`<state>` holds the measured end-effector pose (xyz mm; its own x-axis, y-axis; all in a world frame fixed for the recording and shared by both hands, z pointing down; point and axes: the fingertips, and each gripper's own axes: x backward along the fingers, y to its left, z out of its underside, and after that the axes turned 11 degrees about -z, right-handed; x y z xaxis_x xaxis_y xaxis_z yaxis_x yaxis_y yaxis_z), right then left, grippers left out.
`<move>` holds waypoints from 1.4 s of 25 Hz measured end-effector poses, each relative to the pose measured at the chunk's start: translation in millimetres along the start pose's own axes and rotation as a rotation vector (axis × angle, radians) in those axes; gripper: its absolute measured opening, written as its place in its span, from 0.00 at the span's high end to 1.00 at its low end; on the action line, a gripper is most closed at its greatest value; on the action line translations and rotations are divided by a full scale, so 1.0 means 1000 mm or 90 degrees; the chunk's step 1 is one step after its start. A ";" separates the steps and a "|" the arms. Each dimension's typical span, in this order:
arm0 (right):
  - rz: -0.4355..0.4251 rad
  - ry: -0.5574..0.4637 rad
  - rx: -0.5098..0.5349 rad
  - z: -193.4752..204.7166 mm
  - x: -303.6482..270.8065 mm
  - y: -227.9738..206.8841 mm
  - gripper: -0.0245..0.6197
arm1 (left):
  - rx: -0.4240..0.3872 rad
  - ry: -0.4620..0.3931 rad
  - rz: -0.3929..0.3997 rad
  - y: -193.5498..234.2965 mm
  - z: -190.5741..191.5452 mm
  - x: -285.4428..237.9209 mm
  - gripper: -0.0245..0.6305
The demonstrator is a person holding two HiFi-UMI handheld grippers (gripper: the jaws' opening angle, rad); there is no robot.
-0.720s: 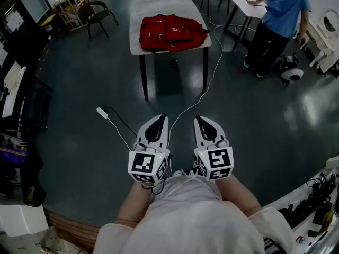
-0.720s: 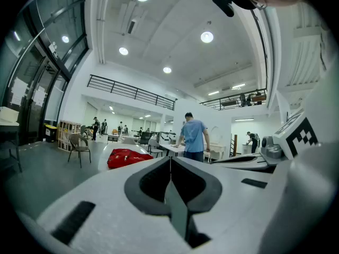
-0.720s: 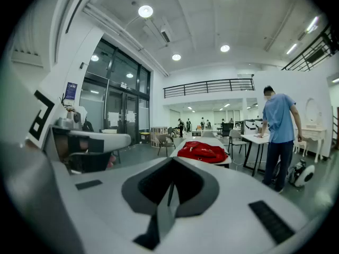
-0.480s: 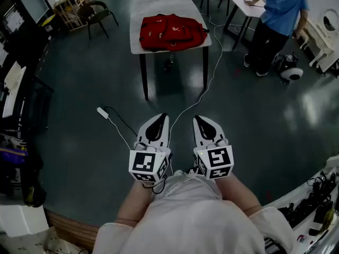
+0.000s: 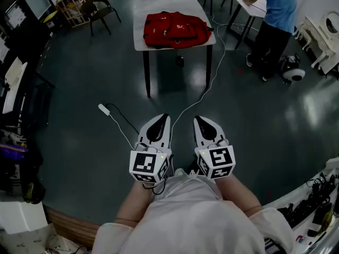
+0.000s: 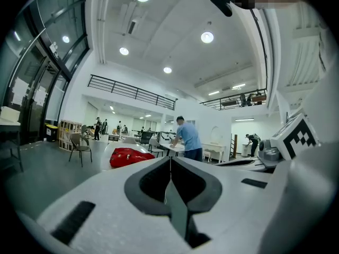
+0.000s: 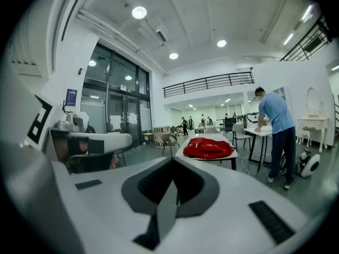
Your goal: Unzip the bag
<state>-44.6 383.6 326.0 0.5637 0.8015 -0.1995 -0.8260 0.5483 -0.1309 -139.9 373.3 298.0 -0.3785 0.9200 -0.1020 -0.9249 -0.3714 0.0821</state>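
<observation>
A red bag (image 5: pixel 176 29) lies on a grey table (image 5: pixel 143 41) far ahead of me; it also shows as the red bag (image 6: pixel 127 156) in the left gripper view and the red bag (image 7: pixel 208 147) in the right gripper view. My left gripper (image 5: pixel 164 115) and right gripper (image 5: pixel 198 117) are held side by side close to my body, well short of the table. Both are shut with nothing between the jaws. The left gripper (image 6: pixel 170 158) and right gripper (image 7: pixel 172 160) tips meet in a closed line.
A white cable (image 5: pixel 204 91) runs across the dark floor from the table toward me, ending near a small white box (image 5: pixel 104 109). A person in a blue shirt (image 5: pixel 276 12) stands at a desk to the right. A chair (image 5: pixel 99 9) stands left of the table. Clutter lines both room edges.
The view has shifted slightly: the table and bag sit a little higher and to the right in the head view. The grippers stay shut in the same place.
</observation>
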 end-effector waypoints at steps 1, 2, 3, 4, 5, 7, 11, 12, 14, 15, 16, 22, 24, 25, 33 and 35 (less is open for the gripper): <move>0.000 0.003 -0.003 0.002 -0.002 -0.001 0.92 | 0.002 0.002 -0.002 0.001 0.002 -0.001 0.93; -0.002 0.007 -0.005 0.005 -0.004 -0.002 0.92 | 0.004 0.005 -0.003 0.003 0.004 -0.003 0.93; -0.002 0.012 -0.009 0.008 -0.006 -0.005 0.92 | 0.007 0.009 -0.005 0.004 0.006 -0.006 0.93; -0.003 0.015 -0.014 0.010 -0.009 -0.008 0.92 | 0.010 0.012 -0.007 0.006 0.009 -0.009 0.93; -0.003 0.017 -0.018 0.012 -0.013 -0.012 0.92 | 0.013 0.014 -0.010 0.009 0.010 -0.013 0.93; -0.005 0.020 -0.024 0.013 -0.023 -0.021 0.92 | 0.018 0.016 -0.017 0.015 0.011 -0.024 0.93; -0.019 0.033 -0.024 0.014 -0.051 -0.045 0.92 | 0.015 0.028 -0.035 0.025 0.016 -0.053 0.93; -0.022 0.033 -0.023 0.011 -0.061 -0.053 0.92 | 0.012 0.027 -0.040 0.028 0.015 -0.063 0.93; -0.031 0.027 -0.023 0.003 -0.081 -0.071 0.92 | 0.008 0.024 -0.048 0.034 0.012 -0.087 0.93; -0.036 0.025 -0.023 -0.002 -0.091 -0.080 0.92 | 0.006 0.023 -0.052 0.037 0.010 -0.099 0.93; -0.040 0.024 -0.024 -0.006 -0.100 -0.090 0.92 | 0.006 0.023 -0.056 0.040 0.008 -0.111 0.93; -0.064 0.031 -0.027 -0.032 -0.157 -0.165 0.92 | 0.010 0.023 -0.085 0.052 -0.007 -0.202 0.93; -0.068 0.031 -0.025 -0.042 -0.176 -0.195 0.92 | 0.009 0.020 -0.092 0.054 -0.012 -0.237 0.93; -0.069 0.032 -0.025 -0.046 -0.185 -0.209 0.92 | 0.009 0.020 -0.096 0.054 -0.013 -0.253 0.93; -0.093 0.050 -0.033 -0.062 -0.243 -0.289 0.92 | 0.032 0.031 -0.117 0.060 -0.009 -0.351 0.93; -0.095 0.062 -0.036 -0.059 -0.255 -0.301 0.92 | 0.036 0.045 -0.116 0.063 -0.003 -0.365 0.93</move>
<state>59.6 0.1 358.8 0.6796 0.6832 -0.2671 -0.7332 0.6434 -0.2200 -59.9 14.1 337.3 -0.2080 0.9597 -0.1892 -0.9755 -0.1894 0.1119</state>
